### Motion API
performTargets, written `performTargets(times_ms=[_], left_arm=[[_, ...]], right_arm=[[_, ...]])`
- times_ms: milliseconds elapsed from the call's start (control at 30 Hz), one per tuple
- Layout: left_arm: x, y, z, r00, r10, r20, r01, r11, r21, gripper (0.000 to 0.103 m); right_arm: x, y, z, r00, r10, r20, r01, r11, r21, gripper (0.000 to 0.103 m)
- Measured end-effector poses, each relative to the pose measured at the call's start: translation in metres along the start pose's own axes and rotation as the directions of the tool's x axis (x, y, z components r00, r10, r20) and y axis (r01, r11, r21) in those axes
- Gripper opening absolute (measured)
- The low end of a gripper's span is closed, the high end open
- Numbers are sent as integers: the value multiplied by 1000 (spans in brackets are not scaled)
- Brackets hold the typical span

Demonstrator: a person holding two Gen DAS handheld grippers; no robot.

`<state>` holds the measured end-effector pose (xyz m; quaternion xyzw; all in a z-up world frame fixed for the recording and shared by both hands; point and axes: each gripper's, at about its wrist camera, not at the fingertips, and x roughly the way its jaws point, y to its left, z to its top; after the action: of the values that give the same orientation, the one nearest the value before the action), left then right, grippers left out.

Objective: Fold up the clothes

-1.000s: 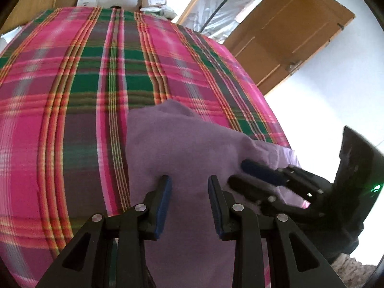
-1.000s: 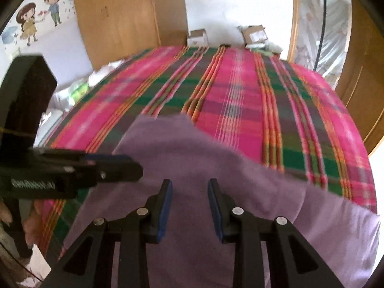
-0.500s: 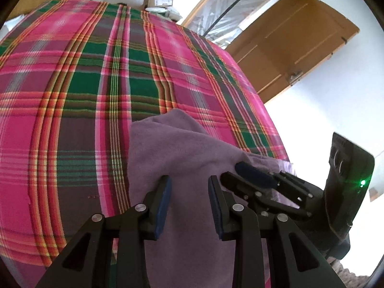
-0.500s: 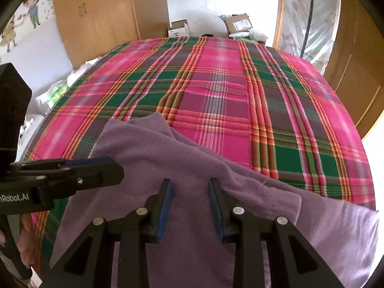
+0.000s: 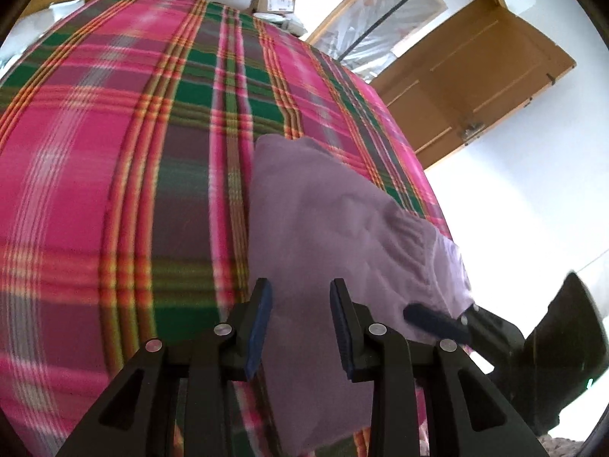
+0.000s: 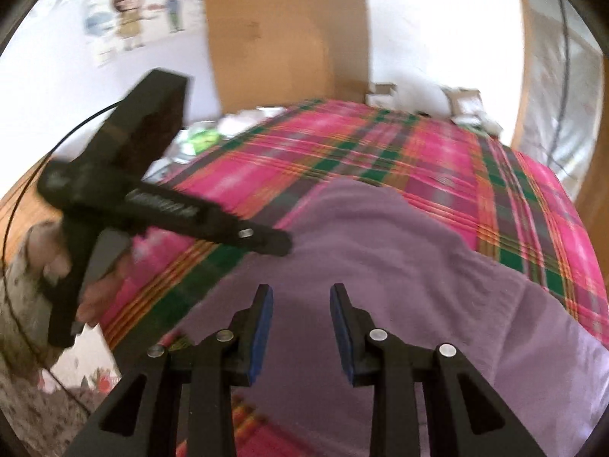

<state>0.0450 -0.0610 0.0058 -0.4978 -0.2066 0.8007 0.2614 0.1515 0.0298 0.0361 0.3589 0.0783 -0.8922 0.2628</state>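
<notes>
We hold both grippers over a purple garment that lies on the bed, near its close edge and toward the right-hand side, on the pink and green plaid cover. Our left gripper has its jaws parted with only cloth showing between them, nothing pinched. Our right gripper is the same: jaws apart over the cloth, gripping nothing. In the left view the other gripper's tip sits at the garment's right end, where the cloth bunches and droops at the bed's edge; whether it touches the cloth we cannot tell through the blur.

The garment looks rumpled and partly doubled, with a raised ridge across it, so we judge a fold is under way or being tidied; we cannot say which. Any next move calls for finding a true hem or corner and closing on one layer only, since the cloth is soft and will drag.

The bed offers wide open cover beyond and to the left of the garment. On the right the cloth lies close to the bed's edge, with a wooden door past it.
</notes>
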Motion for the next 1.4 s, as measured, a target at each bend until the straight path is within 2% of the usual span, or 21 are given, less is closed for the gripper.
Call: performTargets(times_ms=[133, 300, 333, 400, 500, 633, 700, 833, 967, 1067, 1133, 1200, 1233, 1300, 1400], left_arm=[[-5, 7, -12, 1000, 17, -13, -18, 999, -31, 33], [-9, 14, -25, 1000, -13, -27, 11, 997, -76, 33], [-10, 16, -27, 999, -19, -29, 16, 996, -85, 33], [-10, 17, -30, 999, -34, -37, 30, 994, -102, 33], [-9, 16, -32, 997, -61, -50, 54, 991, -126, 33], [-7, 16, -35, 992, -101, -69, 89, 983, -162, 33], [-3, 21, -36, 985, -146, -91, 125, 971, -202, 33], [-3, 14, -30, 981, -174, -90, 154, 968, -199, 33], [-3, 7, -25, 975, -202, -89, 182, 964, -196, 33], [-3, 2, -20, 971, -223, -88, 202, 960, -194, 33], [-3, -1, -18, 968, -235, -88, 215, 957, -193, 33], [-2, -1, -15, 967, -236, -92, 215, 958, -192, 33], [-2, -1, -14, 967, -236, -94, 215, 958, -191, 33], [-1, 0, -11, 967, -236, -98, 215, 958, -190, 33], [-1, 4, -6, 965, -244, -93, 222, 955, -199, 33]], right_arm=[[9, 18, -6, 999, 25, -31, -27, 999, -43, 40], [16, 32, -16, 998, -3, -57, -3, 995, -103, 42], [15, 34, -16, 999, 8, -52, -13, 994, -107, 44], [14, 40, -18, 998, 38, -46, -43, 992, -117, 53], [20, 49, -22, 999, 24, -43, -30, 989, -143, 58], [25, 59, -27, 999, -23, -28, 17, 983, -183, 62], [27, 64, -29, 998, -54, -18, 49, 976, -211, 63], [30, 74, -33, 993, -118, 12, 117, 957, -267, 63], [35, 88, -33, 977, -201, 68, 212, 925, -315, 63], [41, 92, -30, 956, -276, 96, 292, 901, -321, 63], [45, 91, -28, 942, -319, 105, 335, 888, -315, 59], [48, 84, -25, 939, -333, 91, 345, 895, -284, 45], [48, 78, -24, 939, -334, 82, 344, 902, -259, 42], [47, 68, -21, 940, -334, 71, 341, 915, -214, 24], [38, 57, -21, 947, -312, 79, 321, 933, -163, 15]])
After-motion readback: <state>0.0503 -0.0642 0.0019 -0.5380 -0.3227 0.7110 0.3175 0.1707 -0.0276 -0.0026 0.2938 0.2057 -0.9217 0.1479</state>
